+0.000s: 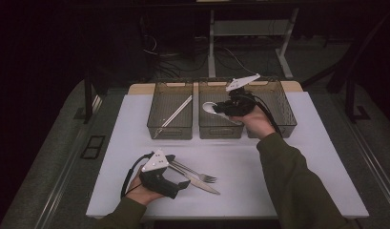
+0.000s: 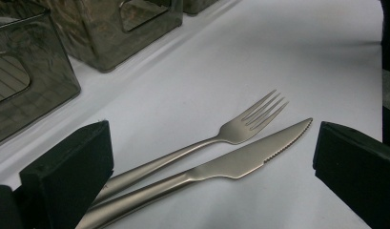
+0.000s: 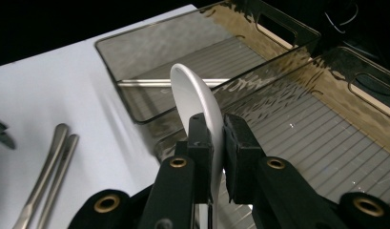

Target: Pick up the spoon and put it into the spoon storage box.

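the white spoon (image 3: 195, 98) is clamped by its handle between the closed jaws of the right hand-held gripper (image 3: 214, 133), bowl uppermost and tilted. in the high view this spoon (image 1: 210, 108) is carried above the middle smoked-plastic bin (image 1: 220, 130), at about 12 o'clock from the tabletop centre, with the right hand-held gripper (image 1: 227, 109) just to its right.

the step in hand is judged to be the sorting of the spoon into a bin. the spoon should be lowered until its bowl is well below the rim before the grip is released, so that it is laid along the ribbed floor and not dropped across the dividing wall. the wrist should be kept level; a tilted release is likely to leave the handle hooked on the rim.

edges: the wall shared with the right bin (image 1: 278, 107) lies just beside the jaws, and the left bin (image 1: 169, 129), at 11 o'clock, already holds a pair of chopsticks (image 1: 176, 112). open room is found inside the middle bin, towards its near end.

the left hand-held gripper (image 2: 211, 157) rests with its jaws spread wide, grasping nothing, at 7 o'clock on the white tabletop (image 1: 259, 167). the fork (image 2: 240, 126) and the knife (image 2: 250, 157) lie side by side between its jaws, untouched by the pads. bare tabletop lies at 5 o'clock from them for a clear withdrawal.
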